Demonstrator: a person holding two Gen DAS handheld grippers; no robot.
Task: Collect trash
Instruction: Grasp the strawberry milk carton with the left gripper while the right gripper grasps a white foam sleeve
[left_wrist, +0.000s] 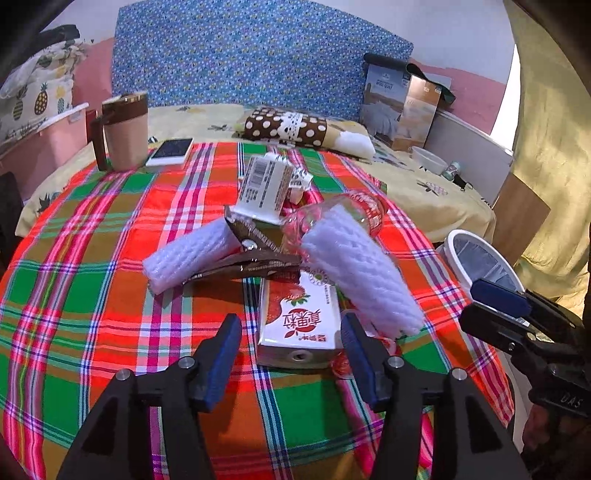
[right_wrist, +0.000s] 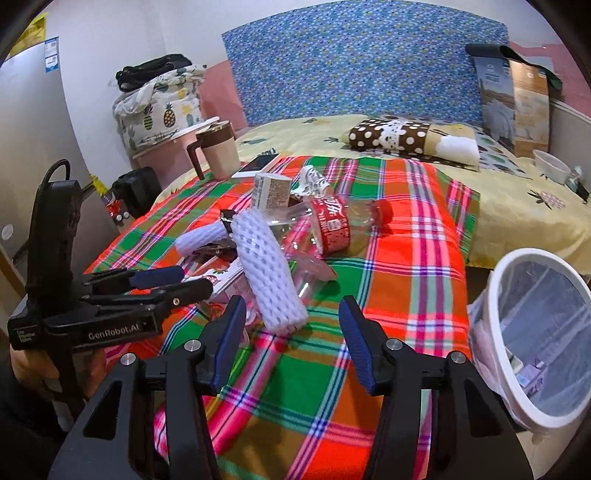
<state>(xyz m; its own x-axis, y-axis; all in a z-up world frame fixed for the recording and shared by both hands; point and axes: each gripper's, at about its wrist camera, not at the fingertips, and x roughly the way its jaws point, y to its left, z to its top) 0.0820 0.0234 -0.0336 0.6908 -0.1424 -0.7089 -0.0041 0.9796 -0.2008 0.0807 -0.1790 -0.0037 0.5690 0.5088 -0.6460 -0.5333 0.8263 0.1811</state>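
Left wrist view. Left gripper (left_wrist: 291, 328) spread wide, ribbed blue pads on black fingers, nothing pressed; near end of strawberry drink carton (left_wrist: 299, 321) lying flat between the fingertips, small gaps on both sides. Carton: glossy white box, red fruit print, round straw hole in the near end face. Plaid cloth (left_wrist: 92, 295) beneath: woven, bright red, green, orange with pink and blue stripes. Trash heap at cloth centre: foam net sleeve (left_wrist: 364, 269), white, soft, diamond-mesh tube, leaning over the far right corner of the carton; second foam sleeve (left_wrist: 192, 254) lying left, same mesh; brown wrapper (left_wrist: 258, 258), shiny, creased, between the two; white carton (left_wrist: 264, 190) with barcode, behind; clear bottle (left_wrist: 347, 214), crumpled thin plastic, red label. Tan mug (left_wrist: 123, 133) with brown lid and handle, far left, upright; flat white phone (left_wrist: 170, 152) just beside it. Right gripper (left_wrist: 496, 310) seen side-on at right edge, above white-rimmed bin (left_wrist: 456, 240).

Right wrist view. Right gripper (right_wrist: 291, 321) spread wide, empty; bare plaid cloth (right_wrist: 406, 266) between the pads, lower end of foam net sleeve (right_wrist: 269, 280) just beyond the left fingertip, not touching. Clear bottle (right_wrist: 332, 229) on its side behind the sleeve, red cap pointing right. Bin (right_wrist: 498, 280) at right off the cloth edge: round white rim, translucent liner, a few scraps inside. Left gripper (right_wrist: 173, 282) side-on at left, over the carton.
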